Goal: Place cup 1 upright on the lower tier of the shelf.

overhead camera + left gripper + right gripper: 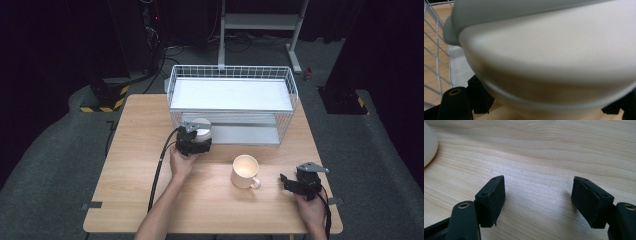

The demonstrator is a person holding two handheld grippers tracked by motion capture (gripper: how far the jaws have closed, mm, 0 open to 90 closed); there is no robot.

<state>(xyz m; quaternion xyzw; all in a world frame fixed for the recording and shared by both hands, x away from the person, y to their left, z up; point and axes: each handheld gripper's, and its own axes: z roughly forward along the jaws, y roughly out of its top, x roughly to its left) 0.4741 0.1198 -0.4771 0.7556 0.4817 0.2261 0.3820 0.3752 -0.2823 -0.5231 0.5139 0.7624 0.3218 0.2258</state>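
Note:
My left gripper [194,142] is shut on a white round cup [201,128] at the front left of a white wire rack [292,82], by its lower shelf. In the left gripper view the cup [554,57] is very close, and the black jaws press its lower sides, with the left gripper [546,102] under it. A cream mug [245,171] with its handle to the right stands on the table's middle. My right gripper [286,182] rests low near the table's right front, open, jaws pointing left toward the mug. The right gripper [539,197] has bare wood between its pads, and the mug's edge [428,145] is at the far left.
The wooden table [135,165] carries the two-level wire rack at its back, with a white upper shelf [230,94]. Rack wires [437,50] run close to the left jaw. Cables trail from both grippers. Dark floor and a metal stand [260,22] lie beyond the table.

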